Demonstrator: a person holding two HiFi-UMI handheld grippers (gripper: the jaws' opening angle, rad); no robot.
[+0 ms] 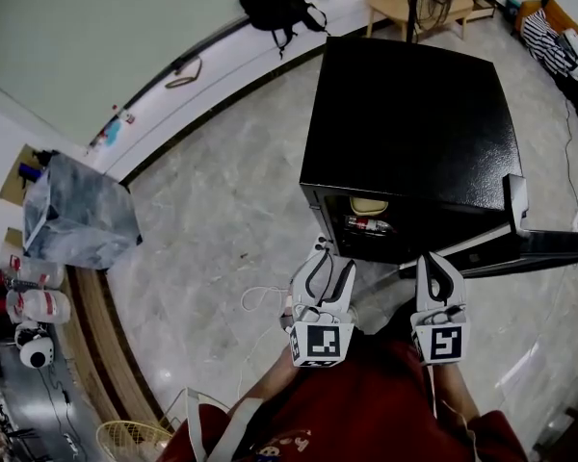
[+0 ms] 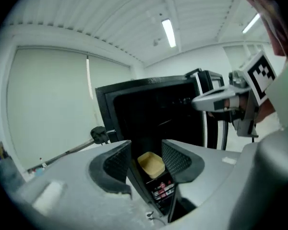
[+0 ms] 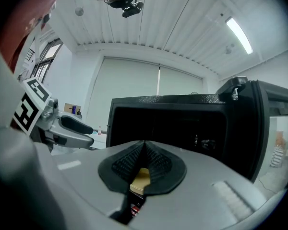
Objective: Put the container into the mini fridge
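A black mini fridge (image 1: 409, 123) stands on the floor with its front open. A shallow tan container (image 1: 369, 205) rests on the upper shelf inside, above a red-labelled bottle (image 1: 371, 225). My left gripper (image 1: 329, 258) hovers just before the opening, open and empty. In the left gripper view the container (image 2: 151, 164) shows beyond the spread jaws of the left gripper (image 2: 146, 147), apart from them. My right gripper (image 1: 435, 260) is held beside it, shut with nothing in it. In the right gripper view the right gripper (image 3: 144, 145) has its tips touching, and the container (image 3: 141, 178) peeks out behind them.
The fridge door (image 1: 520, 243) swings out to the right, close to my right gripper. A white cable (image 1: 260, 296) lies on the marble floor at the left. A grey bag (image 1: 77, 215), a black backpack (image 1: 275, 3) and a wooden table (image 1: 419, 8) stand farther off.
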